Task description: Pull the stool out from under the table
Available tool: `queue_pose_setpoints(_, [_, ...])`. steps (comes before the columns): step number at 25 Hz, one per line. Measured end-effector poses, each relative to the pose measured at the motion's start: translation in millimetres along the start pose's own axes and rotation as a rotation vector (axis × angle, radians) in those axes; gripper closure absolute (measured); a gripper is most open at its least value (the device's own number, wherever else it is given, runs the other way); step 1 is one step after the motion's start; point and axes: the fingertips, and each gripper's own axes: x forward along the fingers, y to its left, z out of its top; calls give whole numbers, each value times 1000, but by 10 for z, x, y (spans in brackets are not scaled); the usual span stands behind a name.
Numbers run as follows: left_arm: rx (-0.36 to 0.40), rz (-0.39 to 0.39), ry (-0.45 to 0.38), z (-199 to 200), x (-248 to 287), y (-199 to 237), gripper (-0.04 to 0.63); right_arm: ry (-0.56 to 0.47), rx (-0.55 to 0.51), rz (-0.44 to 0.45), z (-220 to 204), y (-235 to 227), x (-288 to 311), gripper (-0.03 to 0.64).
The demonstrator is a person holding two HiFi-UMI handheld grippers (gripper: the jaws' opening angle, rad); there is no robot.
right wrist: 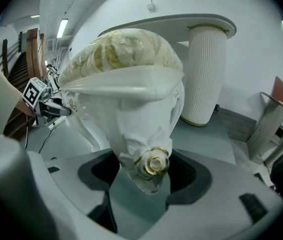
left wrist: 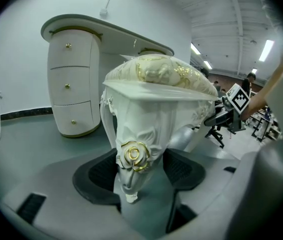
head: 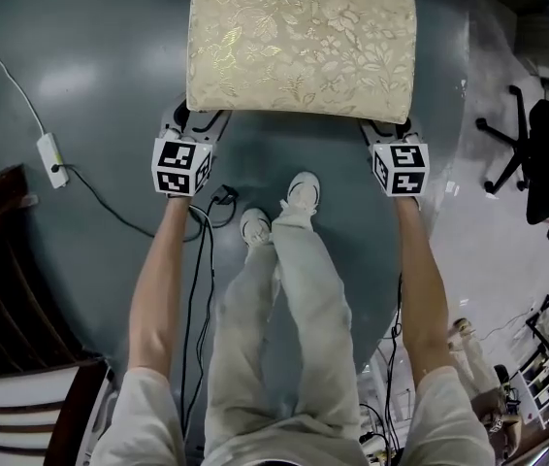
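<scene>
Head view: a power strip [head: 51,158] lies on the grey floor [head: 80,76] at 9 o'clock. The stool [head: 302,42], with a gold floral cushion, stands on the floor at 12 o'clock from the person's shoes [head: 299,197]. The left tool [left wrist: 141,174] sits at the stool's 7 o'clock corner. Its jaws are clamped on the white carved front leg [left wrist: 136,134], with the dark pads pressing both sides at the gilded rose ornament [left wrist: 133,155]. The white counter [left wrist: 106,31] and its drawer pedestal [left wrist: 74,81] stand behind the stool at 11 o'clock in the left gripper view. The right tool [right wrist: 149,176] sits at the stool's 5 o'clock corner. It is likewise closed on the other front leg [right wrist: 146,134], gripping at its rose [right wrist: 155,165]. Behind it, at 1 o'clock, is the counter's ribbed pedestal [right wrist: 206,74]. An office chair [head: 536,163] stands at 3 o'clock, well apart from the stool.
</scene>
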Motion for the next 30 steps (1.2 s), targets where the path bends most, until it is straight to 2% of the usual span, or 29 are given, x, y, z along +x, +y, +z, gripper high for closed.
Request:
queue_pose_setpoints(6, [-14, -13, 39, -5, -21, -22, 319, 37, 10, 10, -7, 18, -41, 328])
queue_pose_setpoints(15, [-25, -30, 56, -8, -23, -43, 319, 11, 37, 16, 15, 49, -42, 316])
queue_pose_setpoints(17, [-28, -42, 74, 0, -49, -59, 316, 13, 49, 23, 20, 60, -71, 281])
queue_pose_setpoints(18, [-27, -46, 78, 17, -74, -60, 316, 12, 56, 21, 31, 60, -94, 284])
queue_pose_setpoints(22, [-24, -41, 83, 95, -252, -72, 317, 10, 84, 3, 49, 44, -283, 309])
queue_pose_setpoints(27, [-52, -26, 104, 146, -599, -112, 325, 21, 107, -24, 70, 42, -694, 386])
queue_pose_setpoints(30, [-69, -4, 104, 248, -858, -144, 414, 16, 122, -39, 148, 69, -985, 450])
